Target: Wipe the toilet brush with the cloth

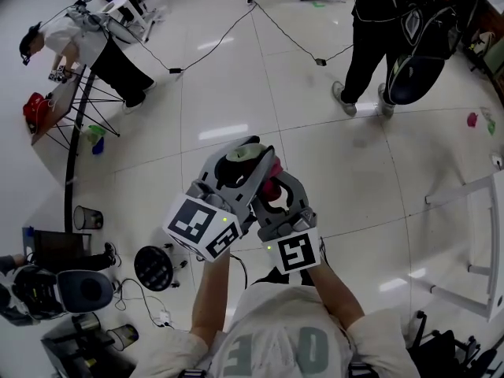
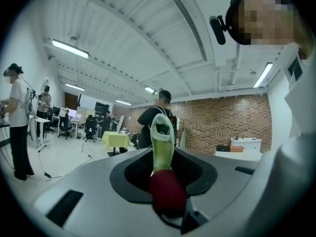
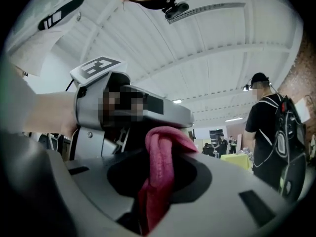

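**Left to right.** Left tool [image 1: 240, 168]: jaws part-way closed and clamped on the toilet brush [image 2: 162, 143], gripped by its handle, whose looped end rises toward 12 o'clock in the left gripper view. The brush is held in the air before the person's chest, at the centre of the head view, well above the floor [image 1: 331, 164]. A dark red mass [image 2: 168, 191] sits at the base of the handle, at 6 o'clock; whether it is the brush head or a fold of cloth cannot be told. Right tool [image 1: 277, 194]: jaws nearly together, pinching the cloth [image 3: 159, 167], which bulges above them and hangs below toward 6 o'clock. The two tools lie close side by side, the cloth just beside the handle.

**Handling (judged).** The brush is probably light, stiff moulded plastic, and smooth, so it is apt to twist or slip in a narrow grip. The flat mid-section of the handle, below the loop, is the sound place to hold, leaving the rest free for wiping. The cloth is soft and limp; a hold on a bunched fold keeps a pad of fabric forward.

**Appearance.** Handle pale green, glossy, flattened, widening to an oval hanging loop with a whitish rim. Cloth pink, napped, gathered into a thick roll. At 1 o'clock in the head view stands a bystander [image 1: 378, 46] in dark clothes
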`<state>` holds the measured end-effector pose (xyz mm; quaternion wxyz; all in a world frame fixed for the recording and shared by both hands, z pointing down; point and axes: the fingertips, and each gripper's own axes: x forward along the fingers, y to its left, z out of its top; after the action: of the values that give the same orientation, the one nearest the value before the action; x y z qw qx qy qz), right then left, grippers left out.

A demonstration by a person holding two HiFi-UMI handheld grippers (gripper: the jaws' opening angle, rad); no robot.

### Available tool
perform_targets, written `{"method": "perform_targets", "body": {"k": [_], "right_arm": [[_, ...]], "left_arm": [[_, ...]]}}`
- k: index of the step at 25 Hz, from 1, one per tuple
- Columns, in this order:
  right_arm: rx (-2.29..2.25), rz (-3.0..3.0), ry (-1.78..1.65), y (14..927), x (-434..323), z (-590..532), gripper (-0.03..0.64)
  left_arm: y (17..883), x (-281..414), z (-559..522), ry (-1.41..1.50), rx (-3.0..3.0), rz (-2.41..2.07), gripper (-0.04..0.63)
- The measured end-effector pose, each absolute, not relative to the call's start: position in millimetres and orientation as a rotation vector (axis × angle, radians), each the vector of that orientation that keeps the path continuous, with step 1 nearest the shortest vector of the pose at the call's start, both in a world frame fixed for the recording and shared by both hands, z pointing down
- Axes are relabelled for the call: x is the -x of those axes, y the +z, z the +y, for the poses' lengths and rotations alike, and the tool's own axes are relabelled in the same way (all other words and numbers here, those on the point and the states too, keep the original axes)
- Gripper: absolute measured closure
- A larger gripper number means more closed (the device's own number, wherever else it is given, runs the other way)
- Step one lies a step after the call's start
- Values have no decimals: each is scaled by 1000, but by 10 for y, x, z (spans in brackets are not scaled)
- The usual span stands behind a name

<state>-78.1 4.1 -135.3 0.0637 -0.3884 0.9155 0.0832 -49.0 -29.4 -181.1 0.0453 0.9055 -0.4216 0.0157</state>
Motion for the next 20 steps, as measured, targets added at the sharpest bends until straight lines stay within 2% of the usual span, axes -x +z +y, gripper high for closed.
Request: {"method": "perform_targets", "body": {"k": [3, 9, 20], "right_arm": [[1167, 2568, 92, -1574, 690, 0, 522], [1148, 2578, 24, -1551, 664, -43, 522], [1386, 2634, -159, -875, 377, -288, 522]], "left_arm": [[-1836, 472, -250, 28, -2778, -1277, 477], [-1913, 489, -192, -27, -2798, -1270, 477], [-2241, 443, -25, -144, -2843, -1237, 477]]}}
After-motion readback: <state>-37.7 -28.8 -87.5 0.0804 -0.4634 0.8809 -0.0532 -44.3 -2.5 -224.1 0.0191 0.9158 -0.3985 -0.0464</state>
